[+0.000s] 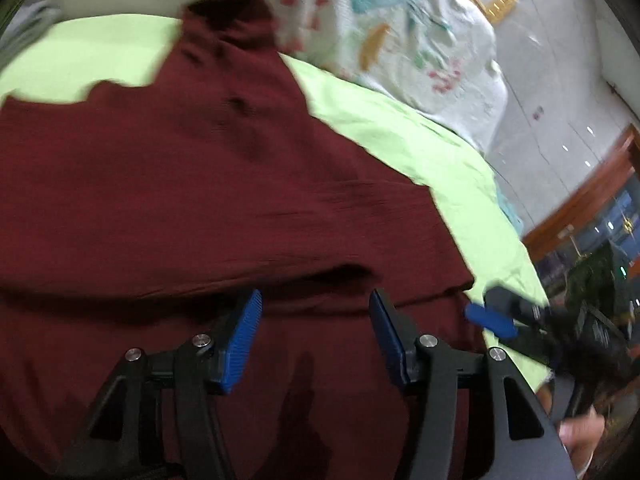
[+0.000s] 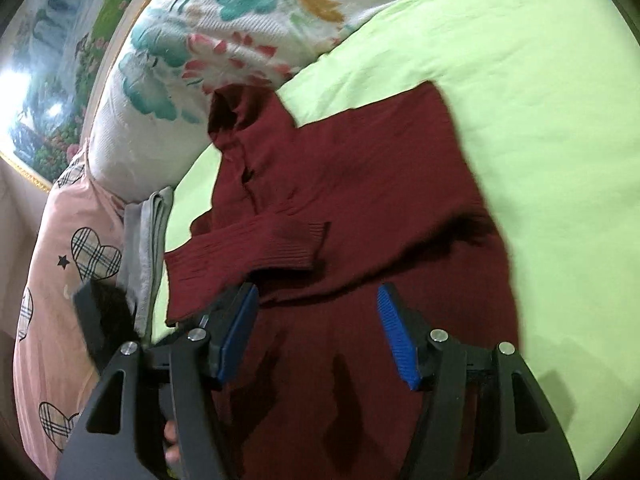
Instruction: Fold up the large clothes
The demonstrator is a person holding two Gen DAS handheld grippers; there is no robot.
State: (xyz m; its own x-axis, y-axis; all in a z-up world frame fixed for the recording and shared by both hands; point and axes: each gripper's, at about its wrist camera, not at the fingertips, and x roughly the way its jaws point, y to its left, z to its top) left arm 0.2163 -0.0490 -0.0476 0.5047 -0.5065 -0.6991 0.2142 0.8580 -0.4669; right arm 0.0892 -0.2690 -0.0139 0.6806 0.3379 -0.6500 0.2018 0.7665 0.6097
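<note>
A dark red knitted sweater lies spread on a light green bed sheet. Its high collar points toward the pillows. In the right wrist view the sweater has one ribbed sleeve folded across the body. My left gripper is open and empty just above the sweater's lower part. My right gripper is open and empty above the sweater's lower part too. The right gripper also shows at the sweater's right edge in the left wrist view. The left gripper's black body shows at the left of the right wrist view.
A white floral quilt is bunched at the head of the bed. A pink pillow with plaid hearts and a folded grey cloth lie at the left. The bed's edge and grey tiled floor are at the right.
</note>
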